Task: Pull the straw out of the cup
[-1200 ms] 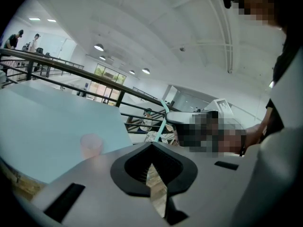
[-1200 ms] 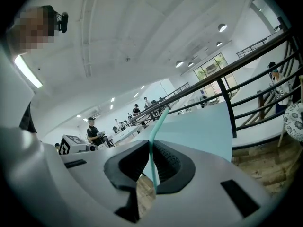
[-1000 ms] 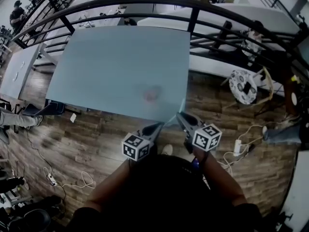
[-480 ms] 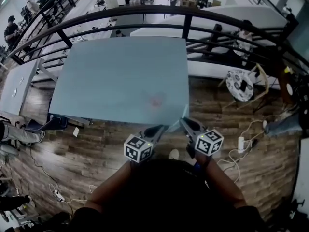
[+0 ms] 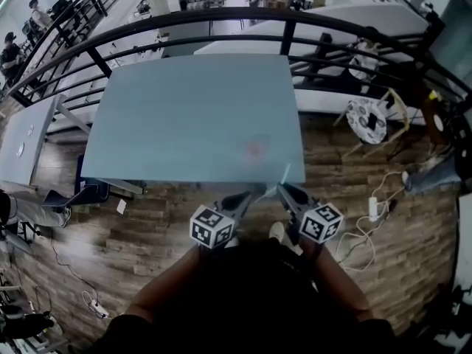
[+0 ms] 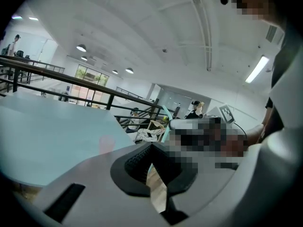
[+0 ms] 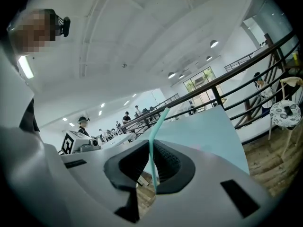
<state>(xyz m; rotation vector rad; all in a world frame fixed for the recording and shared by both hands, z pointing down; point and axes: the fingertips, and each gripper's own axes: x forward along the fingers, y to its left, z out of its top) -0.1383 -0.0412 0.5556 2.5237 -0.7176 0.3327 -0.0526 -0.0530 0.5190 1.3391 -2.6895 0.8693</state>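
Observation:
A thin teal straw [image 7: 156,126] stands upright between the pads of my right gripper [image 7: 151,151], which is shut on it. In the head view the straw [image 5: 285,174] pokes up from the right gripper [image 5: 283,191], just off the near edge of the pale blue table [image 5: 192,116]. My left gripper [image 5: 242,198] hangs beside it, jaws together and holding nothing; in its own view the left gripper [image 6: 151,148] sees the straw [image 6: 166,120] further off. I see no clear cup, only a faint pinkish blur [image 5: 256,149] on the table.
A black metal railing [image 5: 295,28] curves round the far side of the table. Wooden floor lies under both grippers, with white cables [image 5: 372,212] at the right. A round patterned stool [image 5: 369,122] stands to the right, and another table [image 5: 26,135] to the left.
The head view has swung a little, so the table sits slightly further right in the picture. Both grippers stay close together off its near edge, with the straw still in the right one.

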